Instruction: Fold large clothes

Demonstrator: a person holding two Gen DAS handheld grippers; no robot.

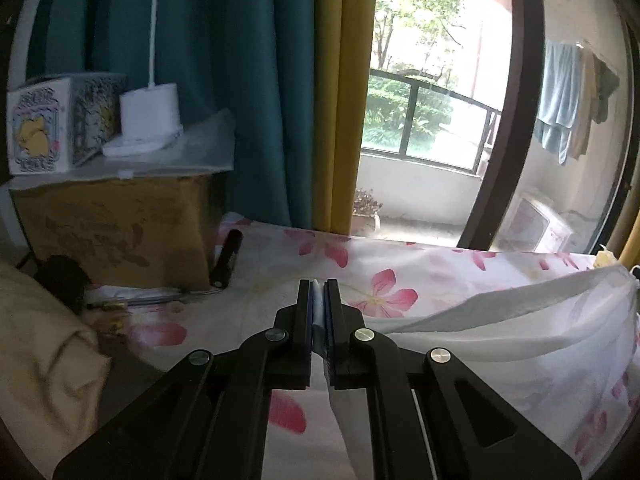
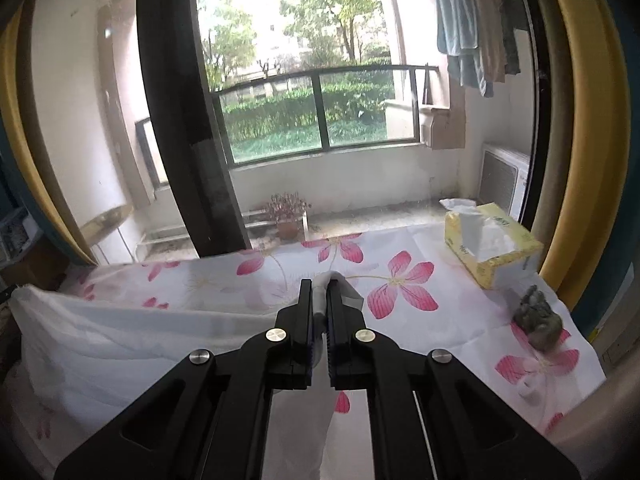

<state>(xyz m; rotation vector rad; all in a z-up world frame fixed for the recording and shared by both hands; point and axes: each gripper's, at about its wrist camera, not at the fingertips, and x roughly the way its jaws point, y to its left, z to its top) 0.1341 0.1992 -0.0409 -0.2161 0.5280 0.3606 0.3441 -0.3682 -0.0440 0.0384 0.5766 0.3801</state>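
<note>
Nearest the lens in both wrist views: black gripper linkages, each clamped on the same white cloth (image 1: 500, 320).

Floral sheet (image 2: 224, 280), white with pink flowers, covers the whole work surface; bed or desk, cannot tell. Beyond its far edge: glass door, balcony, greenery.

White cloth is the task's thing. It hangs between the two grippers as a slack span above the floral sheet, sagging in the middle, lower part draping down toward the sheet. Long axis runs left-right across the scene, gripper to gripper; held top edge roughly level.

Left gripper (image 1: 319, 285): jaws together, thin fold of the cloth pinched between the pads. Right gripper (image 2: 319, 285): jaws together on a bunched corner, a tuft poking out past the tips.

Handling, as a judgement: thin, light, very soft, semi-sheer. No stiffness, so it will droop and billow, and only holds shape under tension. Probably slips easily on the sheet. Best held at corners or along the hem, both ends pulled apart to keep the edge straight. Right grip looks bulkier than left, so the tension may be uneven.

Smaller items: cardboard box (image 1: 116, 232) far left, yellow tissue box (image 2: 494, 246) far right, small dark figurine (image 2: 538, 320) near right edge.
</note>
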